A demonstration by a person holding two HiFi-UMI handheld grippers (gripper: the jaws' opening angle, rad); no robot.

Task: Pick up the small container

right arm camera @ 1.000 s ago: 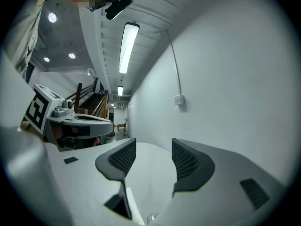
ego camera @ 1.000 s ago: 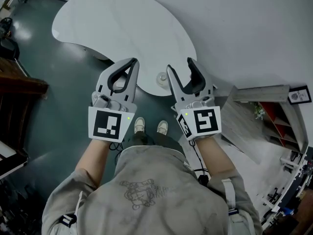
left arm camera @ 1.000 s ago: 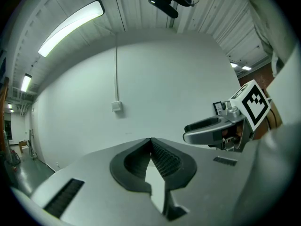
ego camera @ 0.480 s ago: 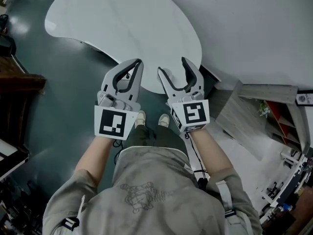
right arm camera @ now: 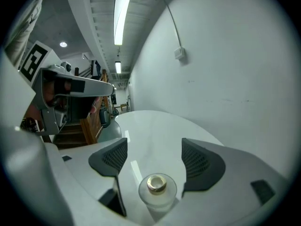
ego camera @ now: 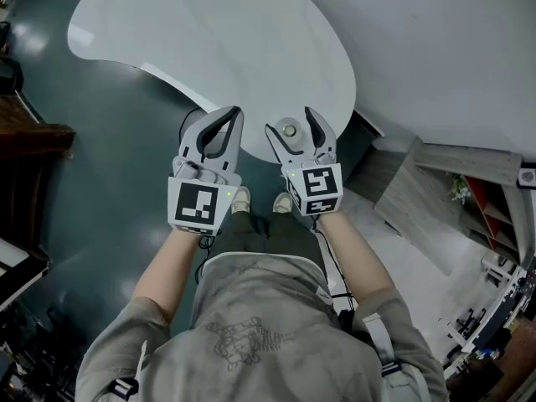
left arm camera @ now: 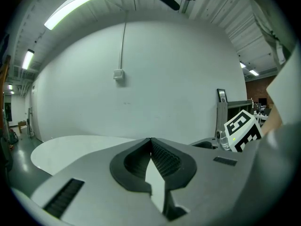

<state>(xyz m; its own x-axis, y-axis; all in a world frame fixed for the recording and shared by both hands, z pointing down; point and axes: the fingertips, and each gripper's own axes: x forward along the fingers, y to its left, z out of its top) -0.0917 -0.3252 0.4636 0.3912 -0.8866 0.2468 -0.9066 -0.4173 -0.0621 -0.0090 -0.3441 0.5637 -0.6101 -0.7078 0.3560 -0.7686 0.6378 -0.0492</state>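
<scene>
Straddling the small container (ego camera: 290, 130) at the near edge of the white table (ego camera: 209, 32) with the right hand-held gripper (ego camera: 290, 121), jaws opening wide either side and clear of it, likely lining up a grasp, with the left hand-held gripper (ego camera: 233, 112) pressed together, empty, idle alongside.

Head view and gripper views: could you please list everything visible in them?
Table: one, white, curved, ahead of the person.
Container: one, small, clear with a pale cap, on the table's near edge.
Floor: dark teal, around the table.
Wall: white, behind the table.
Cabinet: one, grey wood, at the right.
Furniture: one, brown wood, at the left.
Shoes: two, pale, below the grippers.
Shirt: one, grey, at the bottom.
Left gripper: one, grey, shut, empty.
Right gripper: one, grey, jaws opening, container between them untouched.
</scene>
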